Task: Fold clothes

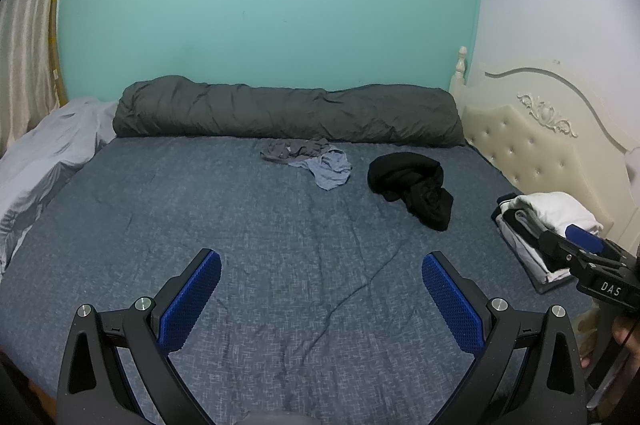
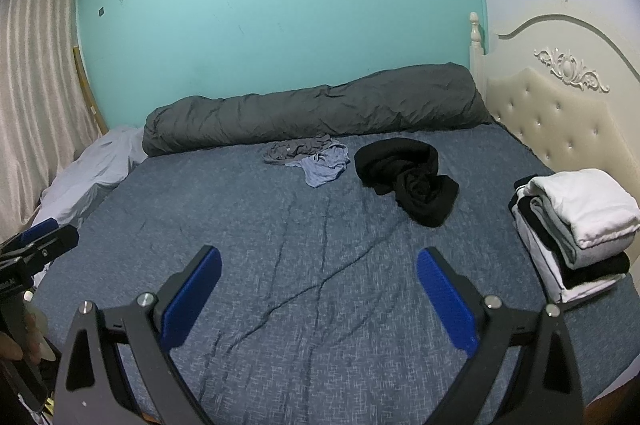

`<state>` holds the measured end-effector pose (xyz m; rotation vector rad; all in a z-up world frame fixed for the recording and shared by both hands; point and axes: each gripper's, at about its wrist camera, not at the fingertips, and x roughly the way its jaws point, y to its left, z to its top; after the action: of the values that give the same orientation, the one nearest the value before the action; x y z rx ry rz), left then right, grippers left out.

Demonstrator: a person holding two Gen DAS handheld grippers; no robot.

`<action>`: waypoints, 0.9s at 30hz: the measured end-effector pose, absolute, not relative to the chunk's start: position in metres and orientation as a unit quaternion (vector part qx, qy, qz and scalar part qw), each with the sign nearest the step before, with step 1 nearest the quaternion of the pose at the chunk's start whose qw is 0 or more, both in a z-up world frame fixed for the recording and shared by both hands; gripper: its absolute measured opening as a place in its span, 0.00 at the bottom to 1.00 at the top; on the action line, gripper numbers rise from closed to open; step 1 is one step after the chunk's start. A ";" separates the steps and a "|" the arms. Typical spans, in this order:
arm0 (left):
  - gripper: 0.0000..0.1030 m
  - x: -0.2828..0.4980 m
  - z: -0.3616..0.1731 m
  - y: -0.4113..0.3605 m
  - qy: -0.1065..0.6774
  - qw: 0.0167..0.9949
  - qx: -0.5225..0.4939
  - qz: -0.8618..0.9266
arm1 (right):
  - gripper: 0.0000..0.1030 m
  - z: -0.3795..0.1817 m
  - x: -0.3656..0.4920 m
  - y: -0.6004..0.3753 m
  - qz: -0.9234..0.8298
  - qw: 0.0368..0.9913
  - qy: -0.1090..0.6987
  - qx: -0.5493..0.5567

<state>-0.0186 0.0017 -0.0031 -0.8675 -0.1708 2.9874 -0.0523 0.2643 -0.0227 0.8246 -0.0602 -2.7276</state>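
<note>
On the blue bed sheet [image 1: 240,225] [image 2: 280,225] lie three crumpled garments: a black one [image 1: 412,185] [image 2: 408,177], a light blue one [image 1: 330,169] [image 2: 324,165] and a grey one [image 1: 292,149] [image 2: 294,147] beside it. A stack of folded clothes [image 1: 540,225] [image 2: 576,229], white on top, sits at the right edge. My left gripper [image 1: 320,289] hovers open over the near bed, holding nothing. My right gripper [image 2: 318,289] is open and empty too; it also shows at the far right of the left wrist view [image 1: 584,245].
A rolled dark grey duvet [image 1: 280,111] [image 2: 312,105] lies along the teal wall. A cream padded headboard [image 1: 532,145] [image 2: 560,113] bounds the right side. A pale sheet [image 1: 44,157] [image 2: 92,169] and a curtain [image 2: 36,65] are on the left.
</note>
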 end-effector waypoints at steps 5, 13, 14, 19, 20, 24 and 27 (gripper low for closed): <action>1.00 -0.028 -0.014 -0.001 -0.056 0.012 -0.290 0.955 | 0.96 -0.035 -0.066 0.265 -0.944 0.140 -0.022 0.299; 1.00 -0.056 -0.043 -0.007 -0.064 0.020 -0.312 0.948 | 0.96 -0.064 -0.104 0.275 -0.939 0.132 -0.034 0.316; 1.00 -0.061 -0.046 -0.007 -0.064 0.018 -0.314 0.947 | 0.96 -0.069 -0.111 0.277 -0.937 0.133 -0.039 0.319; 1.00 -0.090 -0.070 -0.010 -0.071 0.029 -0.323 0.943 | 0.96 -0.092 -0.158 0.304 -0.936 0.116 -0.065 0.325; 1.00 -0.095 -0.074 -0.009 -0.071 0.030 -0.324 0.943 | 0.96 -0.097 -0.168 0.310 -0.937 0.112 -0.066 0.325; 1.00 -0.124 -0.099 -0.011 -0.074 0.038 -0.338 0.937 | 0.96 -0.119 -0.214 0.331 -0.937 0.100 -0.065 0.327; 1.00 -0.145 -0.119 -0.011 -0.075 0.039 -0.348 0.934 | 0.96 -0.139 -0.250 0.341 -0.936 0.086 -0.055 0.338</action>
<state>-0.1451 -0.0113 -0.1194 -1.0666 -0.2300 2.8630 -0.2502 0.3412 -0.1390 1.0064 -0.1651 -2.7878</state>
